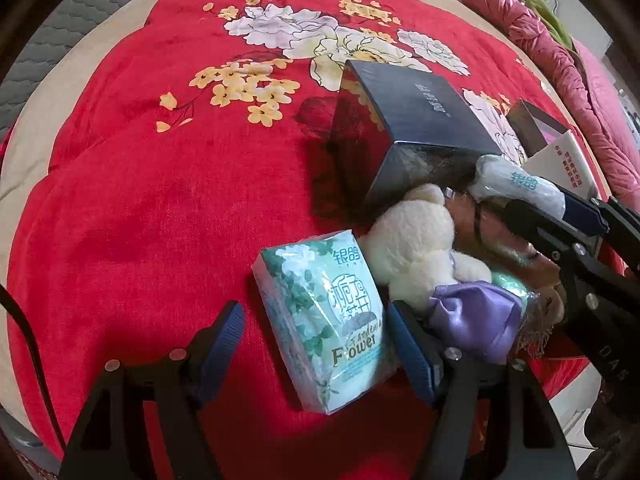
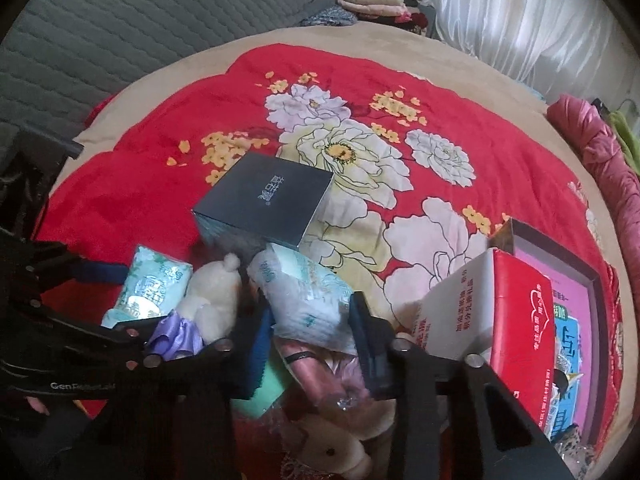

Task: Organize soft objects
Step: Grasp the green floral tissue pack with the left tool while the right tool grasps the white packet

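Left wrist view: left claw [image 1: 316, 344] stands apart, astride a tissue pack [image 1: 326, 332] lying on the red blanket [image 1: 140, 200]; pads not pressing. The pack's long axis runs along the fingers, away from the camera. A white plush [image 1: 412, 248] lies just beside it, to the right.

Right wrist view: right claw [image 2: 312, 332] is clamped on a second pack [image 2: 308, 296], its long axis running up-left from the claw toward the dark box [image 2: 264, 200]. Judgement: the left hand is nearer the first pack.
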### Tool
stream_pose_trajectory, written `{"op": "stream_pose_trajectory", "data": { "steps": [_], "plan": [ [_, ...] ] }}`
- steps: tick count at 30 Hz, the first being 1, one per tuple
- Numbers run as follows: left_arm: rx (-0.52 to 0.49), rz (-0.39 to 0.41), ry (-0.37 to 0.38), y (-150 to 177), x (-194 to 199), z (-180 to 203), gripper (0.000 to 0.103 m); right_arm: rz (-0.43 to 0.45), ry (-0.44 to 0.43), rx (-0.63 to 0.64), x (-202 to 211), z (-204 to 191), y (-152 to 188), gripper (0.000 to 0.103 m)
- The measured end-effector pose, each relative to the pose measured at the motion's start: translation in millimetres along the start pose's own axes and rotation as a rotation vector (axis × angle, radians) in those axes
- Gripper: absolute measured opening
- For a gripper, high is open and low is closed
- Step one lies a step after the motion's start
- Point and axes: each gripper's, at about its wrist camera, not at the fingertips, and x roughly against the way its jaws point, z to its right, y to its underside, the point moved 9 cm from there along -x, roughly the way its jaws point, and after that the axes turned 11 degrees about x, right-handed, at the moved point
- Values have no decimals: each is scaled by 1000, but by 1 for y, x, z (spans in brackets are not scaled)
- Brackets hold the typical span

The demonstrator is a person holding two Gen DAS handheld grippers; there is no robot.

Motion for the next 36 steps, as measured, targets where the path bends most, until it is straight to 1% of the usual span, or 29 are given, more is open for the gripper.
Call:
{"op": "stream_pose_trajectory", "data": {
  "steps": [4,10,18,21,22,23,24,26,29,33,36],
  "plan": [
    [5,-3,2,0,-1,-1,73,25,-15,-18,9,2,0,28],
    [14,-2,8,0,-2,-2,73,86,-56,-140,32,17,3,27],
    [35,-18,-7,-1,-7,-3,73,123,-41,-229,56,31,7,27],
    [48,-23,-5,-1,-9,-4,66,137,-42,-242,62,33,6,27],
    [49,-24,-7,-1,-10,-4,62,141,-44,-246,64,33,5,27],
    [49,-24,-11,-1,-10,-4,55,145,-47,-251,66,33,5,27],
    [47,-22,-13,-2,-10,-4,50,150,-50,-255,68,32,4,27],
    [45,-18,-8,-2,-8,-4,32,153,-50,-261,71,32,5,27],
    [40,-17,19,-2,-5,-3,27,162,-61,-275,76,30,6,27],
    [45,-8,49,-2,1,-3,24,167,-76,-295,79,28,8,27],
    [50,6,53,-1,8,-7,24,170,-90,-312,80,26,11,27]
  ]
}}
